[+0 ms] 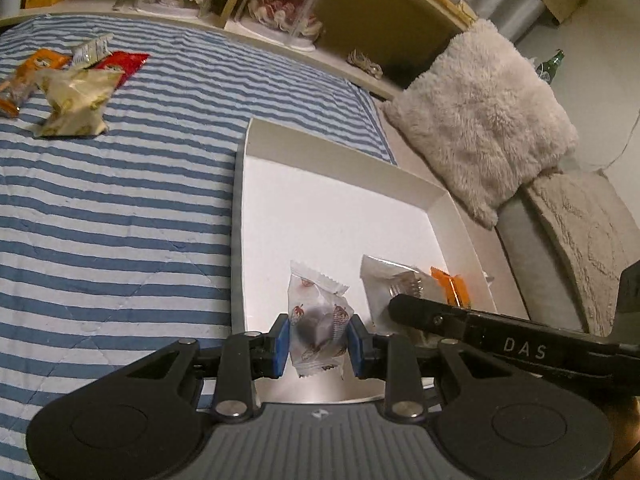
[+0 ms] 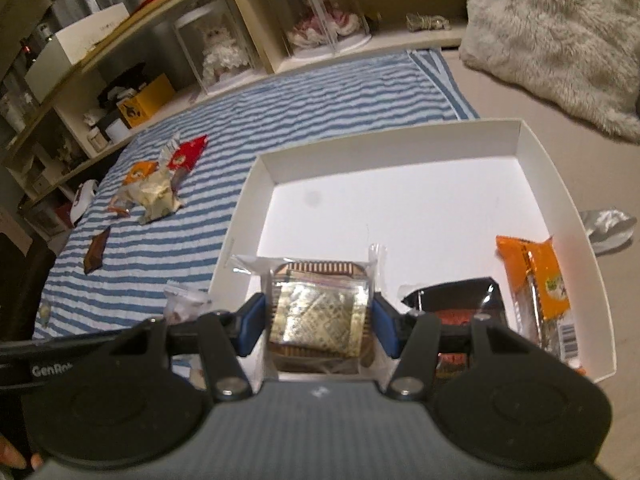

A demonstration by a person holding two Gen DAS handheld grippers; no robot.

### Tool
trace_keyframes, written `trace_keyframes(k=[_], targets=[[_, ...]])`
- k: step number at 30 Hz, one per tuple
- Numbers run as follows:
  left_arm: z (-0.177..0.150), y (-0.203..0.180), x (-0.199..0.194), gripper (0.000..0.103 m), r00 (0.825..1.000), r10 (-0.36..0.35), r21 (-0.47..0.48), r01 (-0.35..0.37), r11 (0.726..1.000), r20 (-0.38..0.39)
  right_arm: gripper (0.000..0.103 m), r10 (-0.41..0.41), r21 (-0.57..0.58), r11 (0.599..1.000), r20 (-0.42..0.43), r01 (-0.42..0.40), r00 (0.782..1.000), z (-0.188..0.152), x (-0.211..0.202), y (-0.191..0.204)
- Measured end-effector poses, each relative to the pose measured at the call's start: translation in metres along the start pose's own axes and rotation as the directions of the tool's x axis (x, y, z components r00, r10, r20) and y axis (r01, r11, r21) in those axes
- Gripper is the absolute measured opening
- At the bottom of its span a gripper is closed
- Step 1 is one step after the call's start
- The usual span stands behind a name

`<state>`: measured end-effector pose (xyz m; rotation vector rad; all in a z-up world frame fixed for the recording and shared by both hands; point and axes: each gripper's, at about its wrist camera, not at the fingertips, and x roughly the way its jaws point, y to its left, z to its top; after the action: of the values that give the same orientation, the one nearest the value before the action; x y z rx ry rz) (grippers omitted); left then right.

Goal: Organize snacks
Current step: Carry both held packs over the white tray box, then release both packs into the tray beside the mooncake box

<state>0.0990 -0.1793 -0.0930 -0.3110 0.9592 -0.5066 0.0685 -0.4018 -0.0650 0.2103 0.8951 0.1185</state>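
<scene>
Clear-wrapped chocolate snack (image 1: 318,322) is pinched in left gripper (image 1: 319,338); right gripper (image 2: 318,322) clamps gold-foil square cake (image 2: 318,314).

A blue-white striped bed cover (image 2: 280,112) carries a white box (image 2: 400,148), a loose snack pile (image 2: 156,184) w/ a red packet (image 2: 188,152), & a brown packet (image 2: 96,256) apart.
</scene>
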Motion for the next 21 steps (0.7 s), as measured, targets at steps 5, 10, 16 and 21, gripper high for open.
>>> trace_keyframes(k=[5, 10, 16, 21], targets=[[0.001, 0.001, 0.011, 0.032, 1.000, 0.004, -0.001, -0.004, 1.000, -0.022, 0.062, -0.019, 0.000, 1.000, -0.045, 0.019, 0.999, -0.001, 0.009, -0.001], [0.005, 0.003, 0.013, 0.032, 1.000, 0.008, 0.007, -0.008, 1.000, -0.012, 0.062, -0.029, -0.002, 1.000, -0.057, 0.029, 0.998, -0.002, 0.012, -0.001], [0.008, 0.007, 0.010, 0.042, 0.999, 0.026, 0.020, -0.025, 0.999, -0.042, 0.062, -0.054, 0.007, 0.998, -0.073, 0.055, 0.996, 0.000, 0.016, -0.002], [0.009, 0.008, 0.001, 0.050, 0.999, 0.039, 0.039, -0.038, 0.999, -0.035, 0.063, -0.068, -0.004, 0.998, -0.092, 0.068, 0.993, -0.001, 0.022, 0.002]])
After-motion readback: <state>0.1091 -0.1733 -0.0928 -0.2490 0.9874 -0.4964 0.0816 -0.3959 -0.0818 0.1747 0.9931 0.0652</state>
